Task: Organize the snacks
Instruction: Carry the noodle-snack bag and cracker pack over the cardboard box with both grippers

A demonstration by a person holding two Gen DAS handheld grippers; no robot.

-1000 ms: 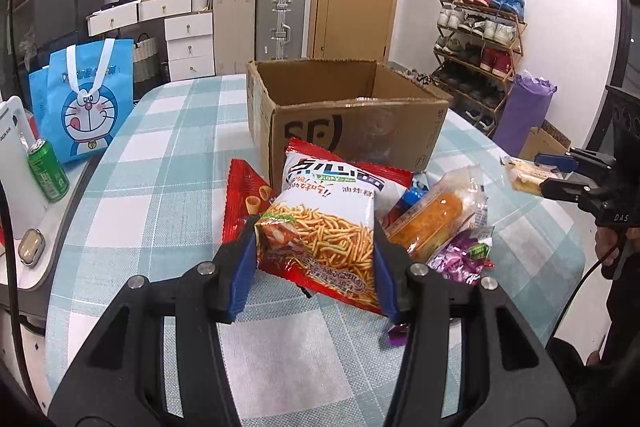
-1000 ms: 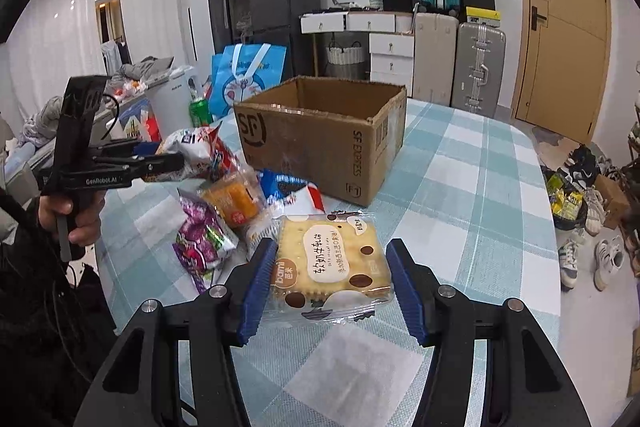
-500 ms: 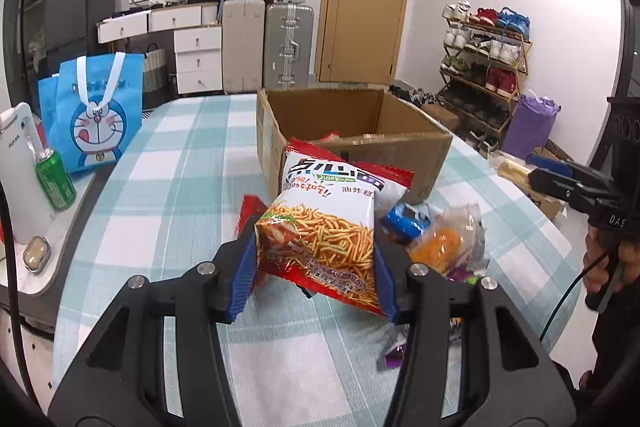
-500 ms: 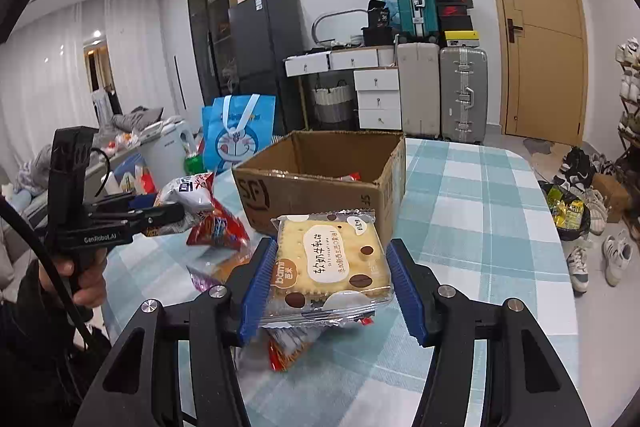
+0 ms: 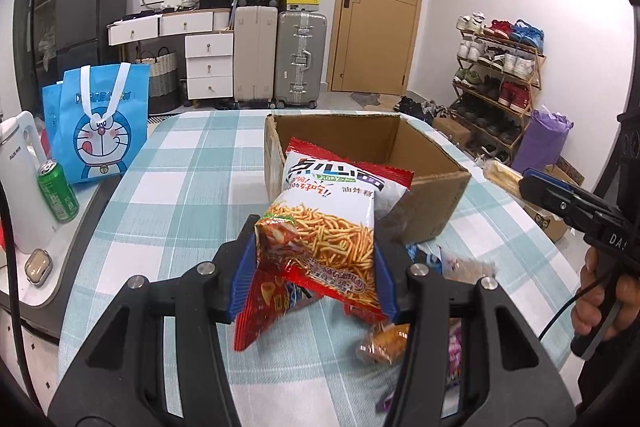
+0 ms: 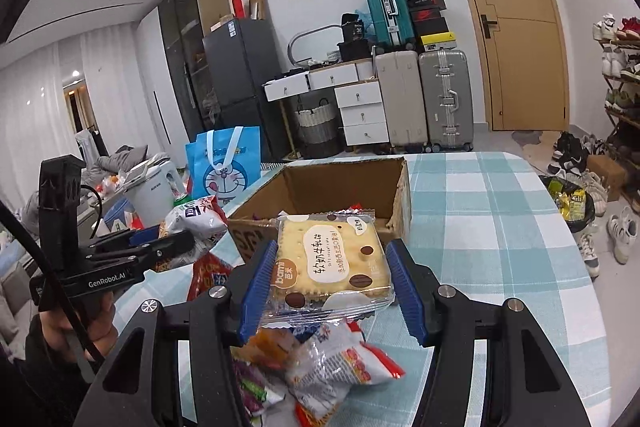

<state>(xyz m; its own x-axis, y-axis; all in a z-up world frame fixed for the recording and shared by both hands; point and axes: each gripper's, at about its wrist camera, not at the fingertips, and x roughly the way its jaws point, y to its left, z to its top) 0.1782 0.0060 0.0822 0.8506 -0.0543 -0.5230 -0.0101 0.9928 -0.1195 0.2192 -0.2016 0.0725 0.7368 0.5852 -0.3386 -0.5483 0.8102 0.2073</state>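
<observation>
My left gripper (image 5: 314, 271) is shut on a red and white bag of fried noodle sticks (image 5: 334, 223), lifted above the checked table (image 5: 168, 211) just in front of the open cardboard box (image 5: 436, 183). My right gripper (image 6: 330, 281) is shut on a clear-wrapped cracker sandwich pack (image 6: 332, 259), raised before the same cardboard box (image 6: 400, 195). Each gripper shows in the other's view: the right gripper (image 5: 532, 185) at the right, the left gripper (image 6: 160, 237) at the left with its bag (image 6: 196, 219).
Loose snack packets (image 5: 384, 339) lie on the table under both grippers, among them a red bag (image 5: 260, 311) and wrapped sweets (image 6: 320, 355). A blue cartoon tote (image 5: 100, 131), a green can (image 5: 58, 191) and a white kettle (image 5: 20, 179) stand left of the table. A shoe rack (image 5: 496, 83) is at the right.
Both grippers have risen with their packs and come closer to the box. The snacks left on the table have dropped lower in both views, and more of the box's inside shows.
</observation>
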